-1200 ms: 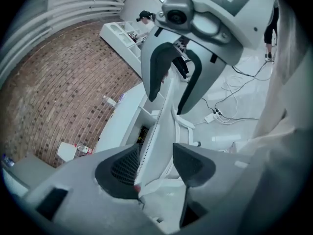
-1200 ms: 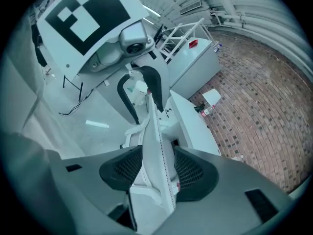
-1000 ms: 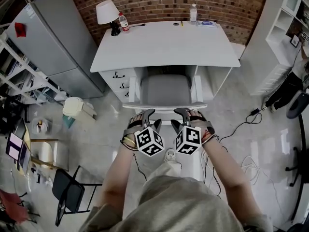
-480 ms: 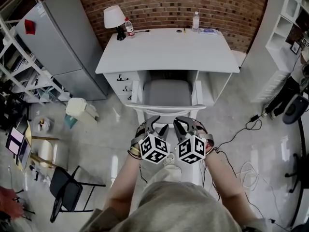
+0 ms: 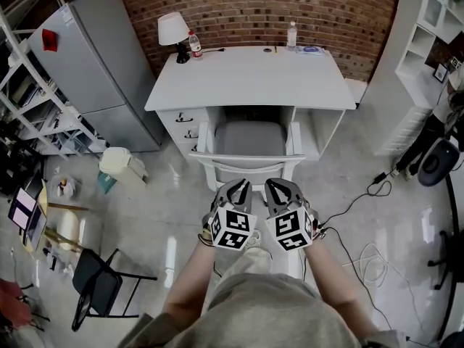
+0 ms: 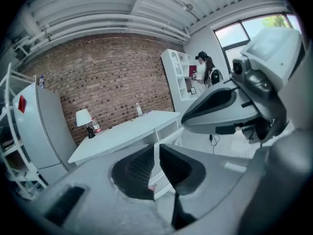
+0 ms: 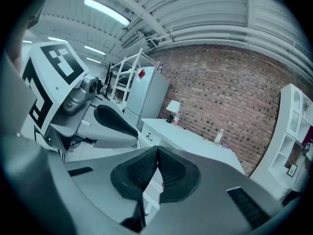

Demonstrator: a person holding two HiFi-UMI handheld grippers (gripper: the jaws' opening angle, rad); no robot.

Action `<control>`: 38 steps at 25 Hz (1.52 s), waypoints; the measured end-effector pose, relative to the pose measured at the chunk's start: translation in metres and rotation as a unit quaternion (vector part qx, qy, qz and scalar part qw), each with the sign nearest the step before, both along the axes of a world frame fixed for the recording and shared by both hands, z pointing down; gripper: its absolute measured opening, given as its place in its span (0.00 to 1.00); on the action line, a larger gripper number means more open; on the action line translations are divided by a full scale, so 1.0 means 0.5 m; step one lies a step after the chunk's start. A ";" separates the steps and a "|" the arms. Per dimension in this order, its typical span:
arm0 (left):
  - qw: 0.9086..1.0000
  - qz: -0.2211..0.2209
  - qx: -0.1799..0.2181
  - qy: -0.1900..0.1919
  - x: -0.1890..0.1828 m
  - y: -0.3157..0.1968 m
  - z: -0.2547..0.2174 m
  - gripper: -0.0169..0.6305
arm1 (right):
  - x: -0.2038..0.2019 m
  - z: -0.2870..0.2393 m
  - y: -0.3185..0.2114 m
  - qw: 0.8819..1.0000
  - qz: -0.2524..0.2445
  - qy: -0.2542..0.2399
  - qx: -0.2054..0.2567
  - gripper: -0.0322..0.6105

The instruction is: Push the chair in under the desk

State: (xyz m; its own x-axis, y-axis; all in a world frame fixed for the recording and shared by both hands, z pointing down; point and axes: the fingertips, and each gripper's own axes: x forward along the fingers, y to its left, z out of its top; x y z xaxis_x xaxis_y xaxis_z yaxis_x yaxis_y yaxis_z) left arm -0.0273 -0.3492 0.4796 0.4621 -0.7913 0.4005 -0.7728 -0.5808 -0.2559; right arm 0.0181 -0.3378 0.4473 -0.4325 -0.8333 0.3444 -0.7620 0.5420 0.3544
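Desk [image 5: 250, 78] stands against the brick wall, with the chair [image 5: 249, 140] in its kneehole, its seat well under the top. Only the back rail [image 5: 246, 167] projects toward the person. That rail runs crosswise, straight ahead of both grippers and apart from them, about equally near each. The left gripper [image 5: 241, 187] has just been closing to a thin slit, nothing between its pads. The right gripper [image 5: 272, 186] is clenched pad to pad, empty.

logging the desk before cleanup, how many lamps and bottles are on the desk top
lamp: 1
bottle: 2, bottle by the lamp, bottle at the back edge
total: 3
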 end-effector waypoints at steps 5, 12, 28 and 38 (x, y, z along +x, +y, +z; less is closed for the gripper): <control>0.999 -0.011 -0.002 0.053 0.009 0.036 -0.018 0.05 | 0.019 -0.011 0.033 0.997 0.030 -0.073 -0.013 0.06; 0.993 -0.020 -0.003 0.114 0.020 0.090 -0.040 0.04 | 0.056 -0.015 0.085 0.983 0.068 -0.166 -0.034 0.06; 0.984 -0.012 -0.035 0.175 0.030 0.208 -0.027 0.04 | 0.086 -0.013 0.193 0.962 0.096 -0.254 -0.042 0.06; 0.984 -0.007 -0.031 0.178 0.027 0.232 -0.033 0.04 | 0.063 -0.017 0.226 0.963 0.082 -0.254 -0.036 0.06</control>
State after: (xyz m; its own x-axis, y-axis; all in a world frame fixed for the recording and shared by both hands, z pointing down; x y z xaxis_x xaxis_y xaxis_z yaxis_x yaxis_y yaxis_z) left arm -0.0137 -0.2332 0.4630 0.5711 -0.7779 0.2624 -0.8150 -0.5756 0.0673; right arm 0.0495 -0.2248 0.4389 -0.4257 -0.8863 0.1824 -0.9043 0.4097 -0.1199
